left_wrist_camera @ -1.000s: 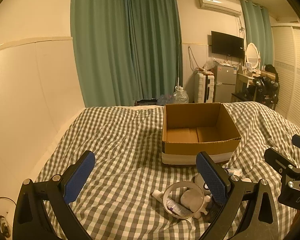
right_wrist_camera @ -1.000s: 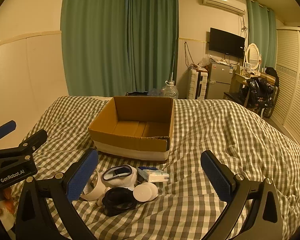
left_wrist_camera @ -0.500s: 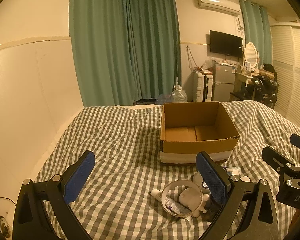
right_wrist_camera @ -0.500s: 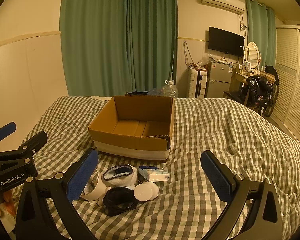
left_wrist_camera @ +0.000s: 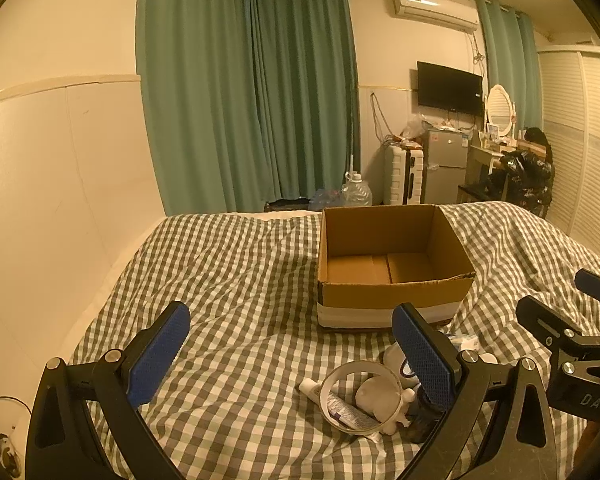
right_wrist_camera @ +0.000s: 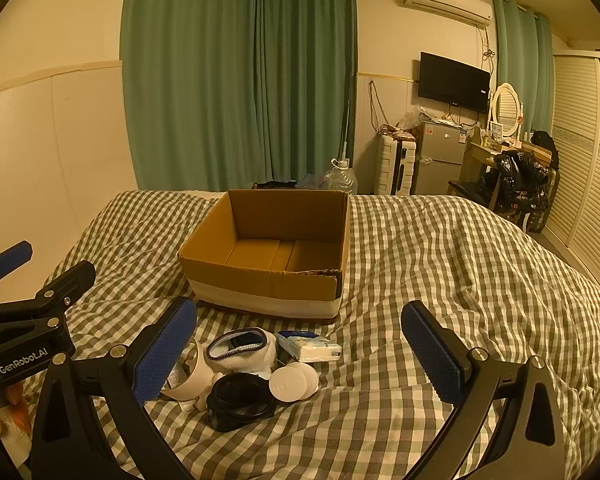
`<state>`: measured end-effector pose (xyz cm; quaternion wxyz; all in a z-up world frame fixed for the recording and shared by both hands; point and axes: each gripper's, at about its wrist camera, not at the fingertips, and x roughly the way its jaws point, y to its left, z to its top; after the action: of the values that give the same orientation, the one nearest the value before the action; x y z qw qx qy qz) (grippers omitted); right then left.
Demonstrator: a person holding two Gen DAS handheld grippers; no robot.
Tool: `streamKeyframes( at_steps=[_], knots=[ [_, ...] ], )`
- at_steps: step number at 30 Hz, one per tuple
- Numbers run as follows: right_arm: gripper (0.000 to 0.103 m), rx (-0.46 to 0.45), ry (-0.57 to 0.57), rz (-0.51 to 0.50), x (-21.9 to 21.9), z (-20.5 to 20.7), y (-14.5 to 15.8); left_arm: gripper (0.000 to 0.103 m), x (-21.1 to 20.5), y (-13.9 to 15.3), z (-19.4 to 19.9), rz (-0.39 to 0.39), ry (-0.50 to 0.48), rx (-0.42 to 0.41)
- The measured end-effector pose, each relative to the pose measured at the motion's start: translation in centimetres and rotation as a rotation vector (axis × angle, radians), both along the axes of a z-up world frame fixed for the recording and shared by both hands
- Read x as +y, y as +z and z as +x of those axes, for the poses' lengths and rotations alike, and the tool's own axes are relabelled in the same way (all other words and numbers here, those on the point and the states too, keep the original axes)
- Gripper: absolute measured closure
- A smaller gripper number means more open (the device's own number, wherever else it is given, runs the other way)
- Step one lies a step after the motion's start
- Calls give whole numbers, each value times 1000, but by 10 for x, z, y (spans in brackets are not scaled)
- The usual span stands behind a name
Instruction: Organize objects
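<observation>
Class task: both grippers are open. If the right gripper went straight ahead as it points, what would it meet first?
Probably the checked bedspread just right of the cardboard box; the right gripper aims near the box's right corner, so depth is uncertain.

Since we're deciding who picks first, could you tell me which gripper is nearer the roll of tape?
Left. The left gripper has the roll of tape just beside its right finger; the right gripper sits further right, the roll beyond its left finger.

A home bedroom: checked bed (right_wrist_camera: 440, 264), green curtains (right_wrist_camera: 240, 80), wall television (right_wrist_camera: 454, 79).
</observation>
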<state>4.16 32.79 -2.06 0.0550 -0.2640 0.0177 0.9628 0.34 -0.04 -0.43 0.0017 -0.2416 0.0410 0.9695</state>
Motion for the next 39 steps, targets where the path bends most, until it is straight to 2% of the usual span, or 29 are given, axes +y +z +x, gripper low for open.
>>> streamKeyframes(
  at_steps=[39],
  knots=[
    [0,-12,8,-3,-3,0,-4,0,-1,-2,2,13,-5,3]
  ],
)
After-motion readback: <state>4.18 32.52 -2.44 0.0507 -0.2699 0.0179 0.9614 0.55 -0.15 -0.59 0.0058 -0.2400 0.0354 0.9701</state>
